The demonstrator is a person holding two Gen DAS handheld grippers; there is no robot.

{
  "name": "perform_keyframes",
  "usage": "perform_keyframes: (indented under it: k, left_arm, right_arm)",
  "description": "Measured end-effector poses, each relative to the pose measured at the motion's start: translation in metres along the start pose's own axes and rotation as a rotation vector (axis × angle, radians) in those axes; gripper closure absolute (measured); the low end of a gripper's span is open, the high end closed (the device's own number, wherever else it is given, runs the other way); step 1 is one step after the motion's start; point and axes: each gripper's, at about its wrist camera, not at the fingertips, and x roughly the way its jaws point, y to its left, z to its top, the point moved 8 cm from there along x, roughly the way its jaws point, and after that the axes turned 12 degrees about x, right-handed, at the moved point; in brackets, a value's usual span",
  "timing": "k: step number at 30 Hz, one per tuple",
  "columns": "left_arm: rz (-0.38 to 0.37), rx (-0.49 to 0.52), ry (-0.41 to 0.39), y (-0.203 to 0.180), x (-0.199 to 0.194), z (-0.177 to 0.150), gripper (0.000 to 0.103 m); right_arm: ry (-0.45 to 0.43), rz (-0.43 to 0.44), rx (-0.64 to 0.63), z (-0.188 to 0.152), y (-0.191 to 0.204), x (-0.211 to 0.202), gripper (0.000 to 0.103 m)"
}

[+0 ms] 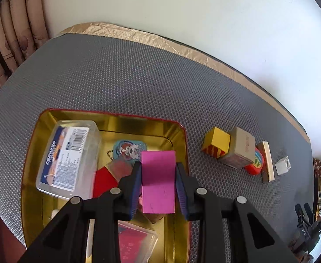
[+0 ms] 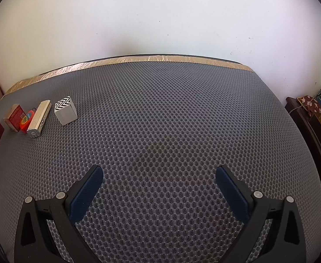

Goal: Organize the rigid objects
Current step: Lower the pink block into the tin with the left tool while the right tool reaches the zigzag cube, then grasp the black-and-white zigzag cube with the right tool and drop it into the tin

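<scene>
We had the left hand-held gripper point(image 1: 158, 182) closed on a magenta rectangular block point(image 1: 158, 180), its blue pads pressed against the block's two long sides, and the block hung above the gold-lined metal tin with a red rim point(image 1: 180, 144). The tin sat on the grey mesh-covered desk point(image 1: 116, 76) and already held a clear plastic box with a printed label point(image 1: 67, 155), a round blue badge with a cartoon figure point(image 1: 128, 150), a red flat piece point(image 1: 104, 180) and another clear case with a red insert point(image 1: 136, 244). We judged the step in hand to be setting the block down inside, and the free floor along the tin's right wall looked the best spot; lowering it flat before letting go would keep it from tipping onto the badge. To the right, well apart from the tin, a yellow cube with red stripes point(image 1: 216, 145), a beige cardboard box point(image 1: 240, 148), an orange round tape measure point(image 1: 254, 164), a slim cream-and-brown bar point(image 1: 267, 161) and a small white cube point(image 1: 283, 165) waited in a row. The right hand-held gripper point(image 2: 159, 175) hovered wide open over bare mesh, holding nothing
</scene>
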Motion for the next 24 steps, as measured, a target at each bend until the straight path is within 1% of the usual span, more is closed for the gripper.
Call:
perform_keyframes:
  k: [3, 4, 5, 7, 9, 12, 14, 17, 19, 21, 24]
  left_arm:
    - [0.009, 0.009, -0.006, -0.003, -0.004, -0.004, 0.071]
    - [0.003, -0.004, -0.017, -0.002, -0.008, -0.005, 0.068]
    - [-0.001, -0.020, -0.029, -0.001, -0.012, -0.006, 0.060]
    - [-0.007, -0.051, -0.046, 0.002, -0.020, -0.010, 0.049]
    - [-0.041, -0.080, -0.058, 0.004, -0.029, -0.015, 0.049]
    - [-0.063, -0.088, -0.094, 0.006, -0.049, -0.025, 0.049]
    - [-0.065, -0.080, -0.111, 0.004, -0.063, -0.037, 0.049]
    - [-0.071, -0.082, -0.131, 0.003, -0.080, -0.062, 0.049]
    - [-0.073, -0.101, -0.137, 0.006, -0.091, -0.085, 0.049]
    - [-0.076, -0.125, -0.152, 0.010, -0.099, -0.100, 0.049]
    - [-0.017, -0.144, -0.179, 0.021, -0.113, -0.124, 0.049]
  right_arm:
    - [0.008, -0.004, -0.006, -0.001, 0.000, 0.000, 0.001]
    - [0.008, -0.003, -0.007, -0.001, 0.000, 0.000, 0.001]
    - [0.012, 0.000, -0.008, -0.001, 0.000, 0.001, 0.001]
    - [0.023, 0.010, -0.015, -0.003, 0.002, 0.001, 0.001]
    - [0.024, 0.045, -0.043, -0.003, 0.009, -0.001, 0.001]
    - [-0.016, 0.104, -0.097, 0.005, 0.026, -0.014, 0.001]
    - [0.012, 0.188, -0.136, 0.013, 0.050, -0.017, 0.001]
    - [0.025, 0.262, -0.197, 0.023, 0.084, -0.015, 0.002]
    - [0.045, 0.270, -0.246, 0.026, 0.105, -0.008, 0.014]
    - [0.066, 0.279, -0.278, 0.031, 0.119, 0.001, 0.015]
    - [0.095, 0.262, -0.324, 0.031, 0.133, 0.017, 0.029]
